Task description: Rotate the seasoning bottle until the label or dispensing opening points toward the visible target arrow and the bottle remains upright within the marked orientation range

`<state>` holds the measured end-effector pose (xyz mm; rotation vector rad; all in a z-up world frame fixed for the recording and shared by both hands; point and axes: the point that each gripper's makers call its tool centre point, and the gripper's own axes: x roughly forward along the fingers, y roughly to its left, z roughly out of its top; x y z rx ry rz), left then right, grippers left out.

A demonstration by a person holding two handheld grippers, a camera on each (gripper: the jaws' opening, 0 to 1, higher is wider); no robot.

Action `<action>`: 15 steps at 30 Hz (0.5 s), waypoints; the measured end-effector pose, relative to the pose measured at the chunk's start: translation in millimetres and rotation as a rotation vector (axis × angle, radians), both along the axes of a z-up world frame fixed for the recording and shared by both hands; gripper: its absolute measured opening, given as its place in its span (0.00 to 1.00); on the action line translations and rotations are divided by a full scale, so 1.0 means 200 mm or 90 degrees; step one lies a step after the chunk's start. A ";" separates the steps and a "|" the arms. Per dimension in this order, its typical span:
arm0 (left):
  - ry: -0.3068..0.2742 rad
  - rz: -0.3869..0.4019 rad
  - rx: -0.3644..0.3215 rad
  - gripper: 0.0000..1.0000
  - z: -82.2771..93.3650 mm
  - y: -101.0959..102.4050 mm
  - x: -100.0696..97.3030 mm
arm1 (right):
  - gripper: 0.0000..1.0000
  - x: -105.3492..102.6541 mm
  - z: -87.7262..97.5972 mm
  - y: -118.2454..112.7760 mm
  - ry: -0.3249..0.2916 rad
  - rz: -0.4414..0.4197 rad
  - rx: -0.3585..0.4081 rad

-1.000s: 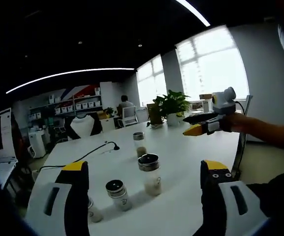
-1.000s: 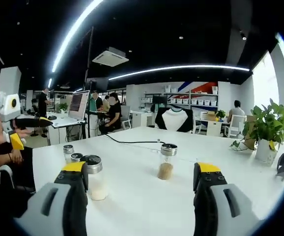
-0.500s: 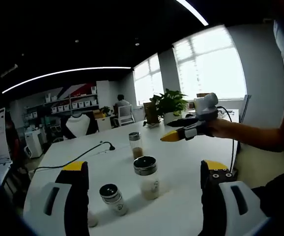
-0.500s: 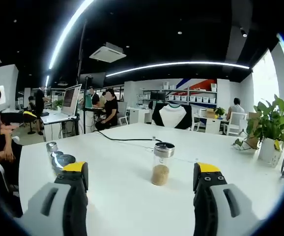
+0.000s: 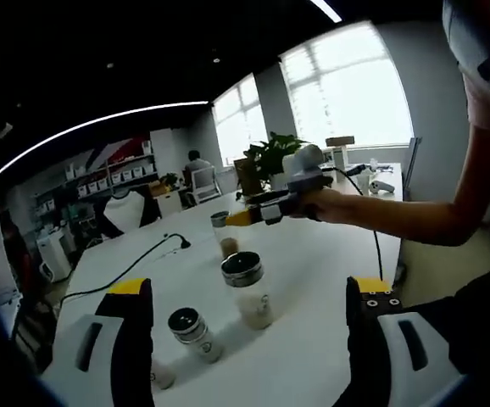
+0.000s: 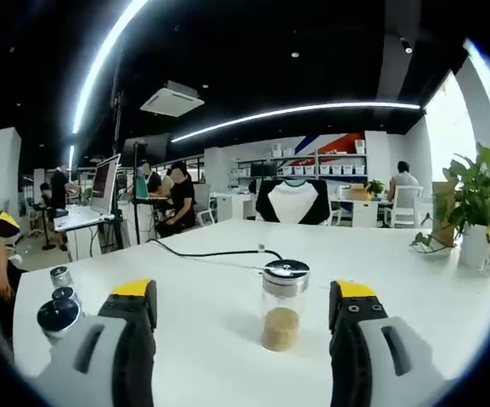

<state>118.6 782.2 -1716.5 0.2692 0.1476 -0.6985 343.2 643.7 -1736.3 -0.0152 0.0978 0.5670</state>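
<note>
Here, in the right gripper view, the right gripper (image 6: pixel 243 297) has its black, yellow-tipped jaws spread wide, holding nothing. Between them, a little further off on the white bench (image 6: pixel 414 280), stands the clear glass seasoning bottle with a silver perforated cap and brown granules at its bottom (image 6: pixel 283 293), upright and untouched. At the left edge of that view three more silver-capped glass jars (image 6: pixel 57 298) stand in a close group, and a black cable (image 6: pixel 207 253) trails across the bench behind the bottle. A potted green plant (image 6: pixel 481 208) stands at the far right.

In the left gripper view, the left gripper (image 5: pixel 249 292) is likewise wide open and empty. Ahead of it a taller clear jar with pale contents (image 5: pixel 247 290) stands near a small silver-capped jar (image 5: pixel 191 331). Beyond them the right gripper (image 5: pixel 238 217), held in a person's hand (image 5: pixel 334 206), reaches toward the brown-filled seasoning bottle (image 5: pixel 225 234); its yellow tip lies just beside the bottle's cap.
</note>
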 end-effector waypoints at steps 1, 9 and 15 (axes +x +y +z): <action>0.002 -0.001 0.004 1.00 -0.01 0.00 0.00 | 0.84 0.00 -0.01 0.01 0.003 0.000 -0.009; 0.023 0.004 0.004 1.00 -0.05 0.02 -0.01 | 0.83 0.21 -0.09 -0.04 0.004 -0.047 -0.057; 0.019 0.002 -0.097 1.00 0.05 0.03 0.01 | 0.83 0.34 -0.11 -0.01 0.038 -0.044 0.019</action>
